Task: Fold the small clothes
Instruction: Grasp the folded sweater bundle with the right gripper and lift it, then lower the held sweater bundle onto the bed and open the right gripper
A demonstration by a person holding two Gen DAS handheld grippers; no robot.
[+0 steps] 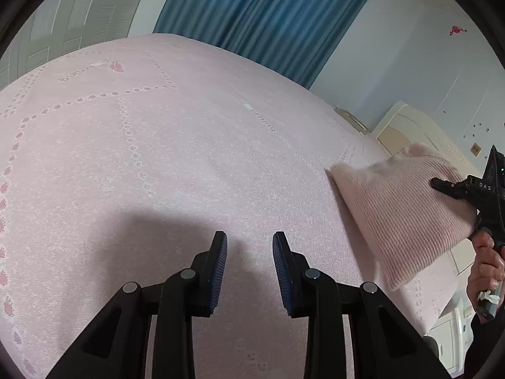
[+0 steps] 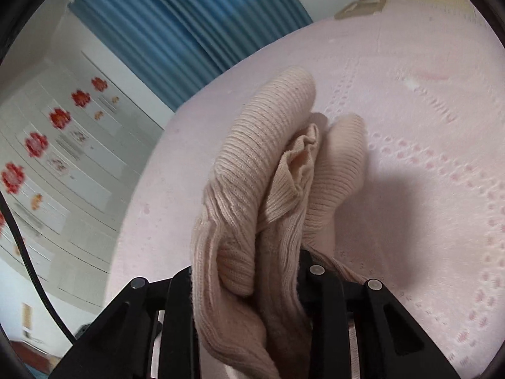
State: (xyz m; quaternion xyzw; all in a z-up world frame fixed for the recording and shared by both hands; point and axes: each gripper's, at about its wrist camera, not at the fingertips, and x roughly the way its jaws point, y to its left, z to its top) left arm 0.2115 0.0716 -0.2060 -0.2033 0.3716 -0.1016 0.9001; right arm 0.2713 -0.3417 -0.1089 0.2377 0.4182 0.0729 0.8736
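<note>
One bed (image 1: 157,164) with a pink patterned cover fills the scene; its near surface is bare. One small ribbed pink garment (image 2: 268,189) is bunched and lifted clear of the cover at the right side, pinched between the jaws of the right gripper (image 1: 442,186). The left gripper (image 1: 249,252) hovers over the cover, fingers (image 1: 219,265) slightly spread, holding nothing. Recommended: lay the garment flat on the bare area, pinch a free edge with the left, smooth it before creasing. Risk: the bunched layers may fold unevenly.

Both wrist cameras look steeply down, close over the shared pink bedspread (image 1: 157,158).
</note>
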